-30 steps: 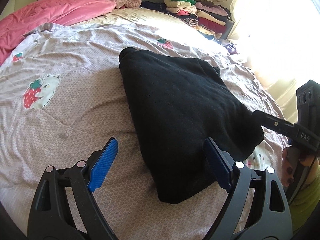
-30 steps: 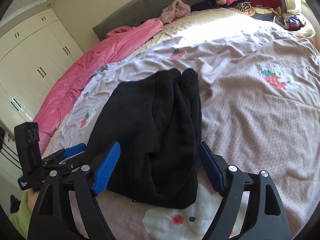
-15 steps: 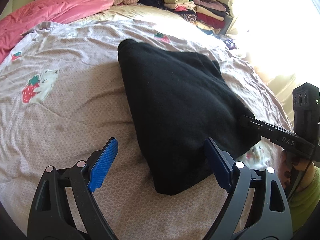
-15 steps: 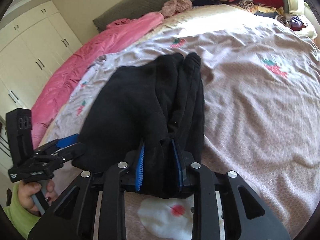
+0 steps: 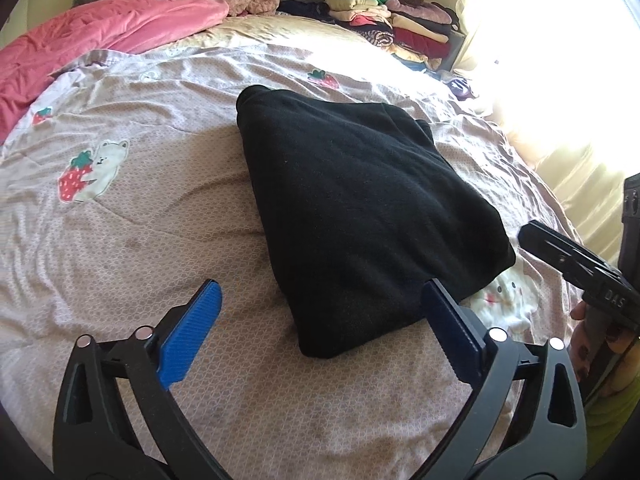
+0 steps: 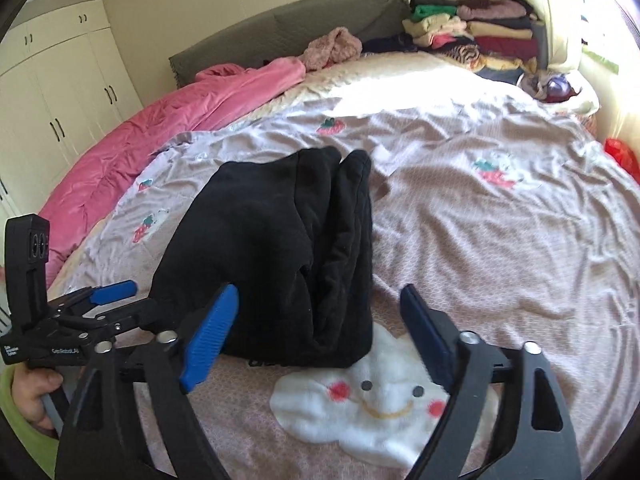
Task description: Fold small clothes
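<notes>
On the bedspread I count one folded black garment; my left gripper and right gripper, marked "DAS", just opened wide, both empty.

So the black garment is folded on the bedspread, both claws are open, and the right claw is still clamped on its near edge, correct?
Not quite. The right claw is not clamped: its jaws have just opened and stand wide, pads off the cloth, as the right wrist view shows. The black garment does lie folded on the bedspread, and the left claw is open too.
</notes>
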Tool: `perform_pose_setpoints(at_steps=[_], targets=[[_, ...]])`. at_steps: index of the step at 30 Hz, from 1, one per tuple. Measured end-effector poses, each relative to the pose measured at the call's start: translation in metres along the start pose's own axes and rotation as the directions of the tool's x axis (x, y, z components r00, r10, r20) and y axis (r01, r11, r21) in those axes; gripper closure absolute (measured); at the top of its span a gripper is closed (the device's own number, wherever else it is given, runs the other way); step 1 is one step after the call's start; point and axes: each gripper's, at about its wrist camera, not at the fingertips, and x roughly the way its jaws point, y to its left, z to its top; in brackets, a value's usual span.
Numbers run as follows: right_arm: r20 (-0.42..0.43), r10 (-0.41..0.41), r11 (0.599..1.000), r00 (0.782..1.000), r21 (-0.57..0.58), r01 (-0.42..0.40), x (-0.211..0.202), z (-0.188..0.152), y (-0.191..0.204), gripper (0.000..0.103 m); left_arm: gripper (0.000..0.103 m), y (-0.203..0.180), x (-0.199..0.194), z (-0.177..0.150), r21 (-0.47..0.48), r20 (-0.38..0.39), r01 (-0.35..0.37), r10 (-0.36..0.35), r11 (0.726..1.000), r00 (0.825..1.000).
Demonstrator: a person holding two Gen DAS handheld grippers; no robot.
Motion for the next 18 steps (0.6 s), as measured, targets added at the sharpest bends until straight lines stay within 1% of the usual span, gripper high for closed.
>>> perform_pose_setpoints(at_steps=[2,5,8,11,18], targets=[[0.037,-0.018,1.0,0.999,-0.007,0.018,-0.012,-0.001,0.002,0.008,0.01,-0.001,-0.008,-0.001,0.005,0.013,-0.012,0.011,1.0,1.0],[0.078,-0.044,0.999,0.996,-0.012,0.045,-0.027,-0.003,0.005,0.005,0.009,-0.004,-0.019,-0.002,0.011,0.039,-0.027,0.027,1.0,0.999],[0.106,-0.064,0.998,0.992,-0.016,0.066,-0.039,-0.005,0.009,0.005,0.009,-0.007,-0.035,-0.005,0.017,0.078,-0.036,0.035,0.999,0.996],[0.118,-0.072,0.997,0.99,-0.012,0.074,-0.05,-0.012,0.012,0.005,0.009,-0.01,-0.047,-0.009,0.018,0.1,-0.042,0.04,0.999,0.994],[0.149,-0.088,0.996,0.985,-0.008,0.09,-0.069,-0.032,0.02,0.005,0.009,-0.01,-0.065,-0.031,0.01,0.106,-0.069,0.068,0.998,0.992]])
